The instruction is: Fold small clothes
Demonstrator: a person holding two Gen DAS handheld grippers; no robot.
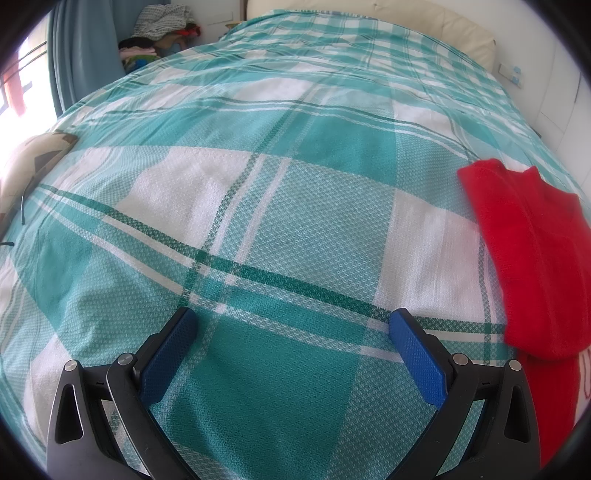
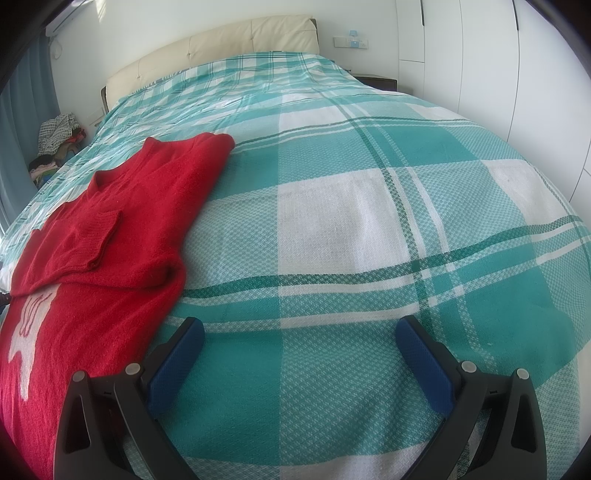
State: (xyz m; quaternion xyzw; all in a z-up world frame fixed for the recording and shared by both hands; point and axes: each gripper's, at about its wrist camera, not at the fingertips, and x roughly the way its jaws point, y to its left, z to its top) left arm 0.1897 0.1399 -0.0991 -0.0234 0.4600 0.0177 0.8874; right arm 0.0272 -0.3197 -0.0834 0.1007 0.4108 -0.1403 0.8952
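The red sweater [image 2: 122,221] is soft, limp knit; take hold at the hem corners. Left gripper [image 1: 291,325] and right gripper [image 2: 299,332] hover released, empty.

Two fisheye views look forward along open blue-padded grippers, low over a bed spread with a teal-and-white checked woven cover [image 1: 258,206], facing the cream padded headboard [image 2: 221,48] at the top of each frame. The left wrist view holds the red knitted sweater [image 1: 532,251] at its right edge; the right wrist view holds it at lower left. Both share the sweater, the cover's middle, the headboard and a heap of clothes [image 1: 162,26] at upper left.
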